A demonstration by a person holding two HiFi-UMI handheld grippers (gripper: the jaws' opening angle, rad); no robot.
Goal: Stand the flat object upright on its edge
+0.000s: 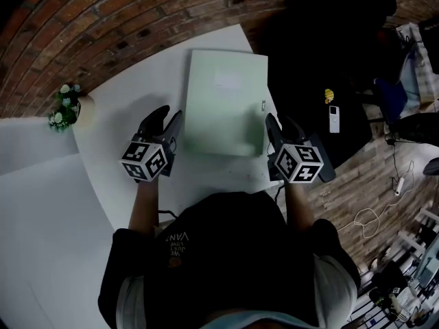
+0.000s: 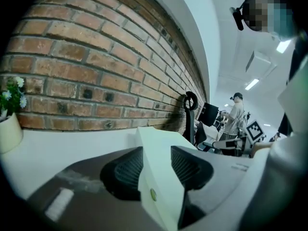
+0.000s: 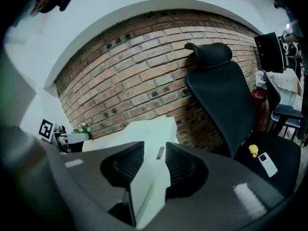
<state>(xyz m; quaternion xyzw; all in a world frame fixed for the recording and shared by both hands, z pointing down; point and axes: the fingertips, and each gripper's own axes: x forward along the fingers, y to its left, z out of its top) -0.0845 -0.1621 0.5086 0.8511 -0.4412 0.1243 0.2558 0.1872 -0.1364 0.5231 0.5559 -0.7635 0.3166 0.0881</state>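
At the far left, a small flower pot point(image 1: 66, 108) stands on the white table point(image 1: 137, 88). Your left gripper point(image 1: 168, 118) has its jaws parted astride the left edge of the pale green flat box point(image 1: 223, 101) near its front corner, pads point(image 2: 122, 170) loose on either face. The box lies flat between both grippers. Your right gripper point(image 1: 281, 125), jaws likewise parted, straddles the box's right edge. A black chair point(image 1: 322, 60) stands beyond.

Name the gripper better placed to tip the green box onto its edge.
Right, narrowly: the right gripper straddles a long side of the green box, while the left gripper has only its near corner between its jaws.
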